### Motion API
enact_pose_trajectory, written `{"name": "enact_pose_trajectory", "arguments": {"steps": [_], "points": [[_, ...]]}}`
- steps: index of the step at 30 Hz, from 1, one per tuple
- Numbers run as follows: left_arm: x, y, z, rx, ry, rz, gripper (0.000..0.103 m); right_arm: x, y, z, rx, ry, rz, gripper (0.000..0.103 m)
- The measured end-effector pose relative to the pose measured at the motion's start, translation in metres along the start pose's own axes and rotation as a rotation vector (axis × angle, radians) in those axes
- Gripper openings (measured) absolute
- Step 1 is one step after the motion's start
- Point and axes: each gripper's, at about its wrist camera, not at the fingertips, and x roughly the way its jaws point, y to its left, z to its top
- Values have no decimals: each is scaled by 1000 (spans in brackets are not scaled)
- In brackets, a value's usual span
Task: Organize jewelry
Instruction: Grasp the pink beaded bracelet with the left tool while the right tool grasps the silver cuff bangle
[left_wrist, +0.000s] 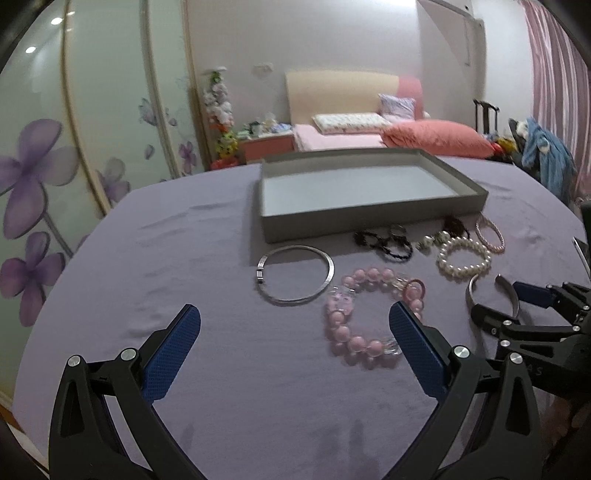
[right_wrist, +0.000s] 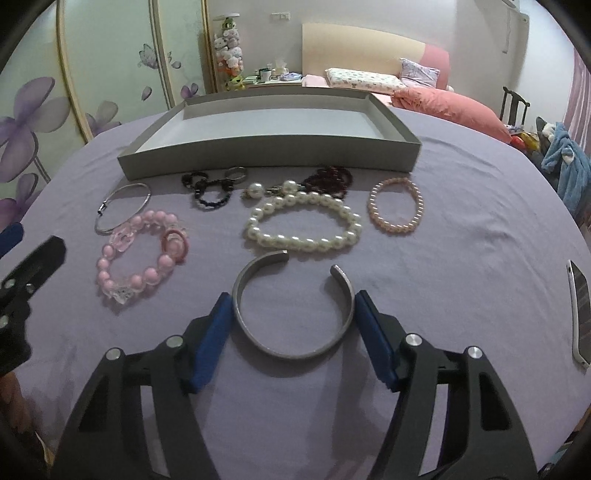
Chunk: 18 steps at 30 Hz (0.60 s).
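Note:
An empty grey tray (left_wrist: 369, 218) (right_wrist: 258, 162) stands at the far side of the purple cloth. Several bracelets lie in front of it. My right gripper (right_wrist: 291, 299) is open, its blue pads on either side of a silver open cuff (right_wrist: 291, 347) that lies flat on the cloth, close to it or just touching. My left gripper (left_wrist: 293, 314) is open and empty, low over the cloth; its right finger overlaps a pink bead bracelet (left_wrist: 340, 332) (right_wrist: 140, 254). A thin silver bangle (left_wrist: 295, 273) (right_wrist: 122, 206) lies just beyond it.
A white pearl bracelet (right_wrist: 303, 225), a small pink bead bracelet (right_wrist: 397, 210), black bead bracelets (right_wrist: 210, 188), a ring (right_wrist: 236, 173) and dark red beads (right_wrist: 328, 177) lie near the tray. A phone (right_wrist: 580, 314) lies at the right edge. A bed stands behind.

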Motion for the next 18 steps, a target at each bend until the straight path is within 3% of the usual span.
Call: {"name": "enact_pose_trajectory", "arguments": {"steps": [2,8,14,18], "points": [[6,-4,3,14,16,-9,99,2,-6,2,3,-4,-1,65],[33,-12,6,26,119,-35,74,3,-12,5,-2,-11,5,65],[49,-14,4,24,192,-64,60,4,-13,6,-3,-12,9,66],[54,-15,7,18,200,-83,55,4,-13,6,-3,-13,9,66]]}}
